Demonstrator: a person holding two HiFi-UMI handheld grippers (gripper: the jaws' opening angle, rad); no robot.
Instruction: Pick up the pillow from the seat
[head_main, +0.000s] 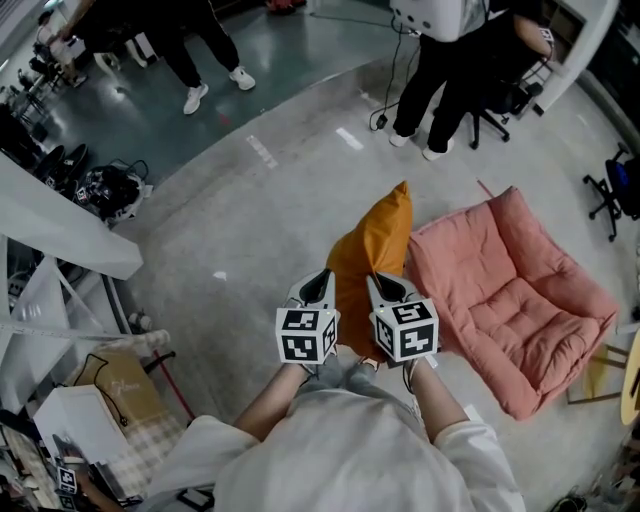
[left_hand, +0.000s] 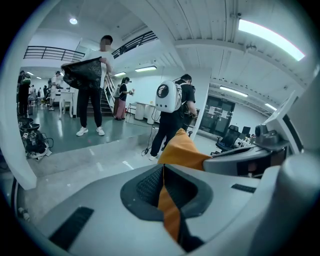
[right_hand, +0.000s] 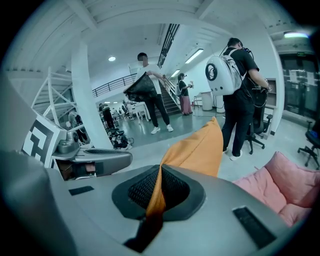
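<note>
An orange pillow (head_main: 372, 255) hangs in the air in front of me, held by its near edge and lifted off the pink cushioned seat (head_main: 510, 295) to its right. My left gripper (head_main: 318, 288) is shut on the pillow's edge, and orange fabric (left_hand: 169, 207) runs between its pads. My right gripper (head_main: 385, 287) is shut on the same edge a little to the right, with the pillow (right_hand: 197, 150) rising past its jaws. The two grippers sit side by side, close together.
The pink seat (right_hand: 285, 192) rests on the grey floor at my right, with a wooden stool (head_main: 605, 370) behind it. People stand at the far side (head_main: 440, 70). White shelving and boxes (head_main: 70, 400) crowd the left. An office chair (head_main: 620, 190) is at far right.
</note>
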